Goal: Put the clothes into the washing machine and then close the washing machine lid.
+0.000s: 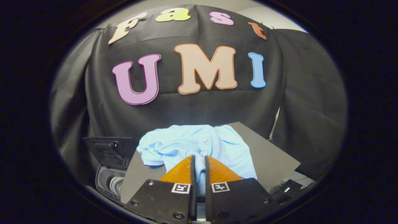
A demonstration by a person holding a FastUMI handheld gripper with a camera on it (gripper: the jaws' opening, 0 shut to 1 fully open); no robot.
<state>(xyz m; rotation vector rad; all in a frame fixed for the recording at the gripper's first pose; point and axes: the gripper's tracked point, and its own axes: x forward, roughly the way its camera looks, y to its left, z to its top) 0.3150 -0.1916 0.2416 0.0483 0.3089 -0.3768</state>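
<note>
A light blue buttoned shirt (183,143) lies crumpled on a dark grey table top (273,155), just ahead of and under my fingers. My gripper (199,157) is over the shirt's near edge, its fingers drawn close together with a thin strip of blue cloth pinched between them. To the left, below the table's edge, stands the washing machine (110,183); its drum opening shows and its dark lid (108,149) stands raised behind it.
Black cloth walls hang close behind the table and on both sides. A small black box with cables (289,188) lies low to the right, past the table's edge. Bare table top stretches right of the shirt.
</note>
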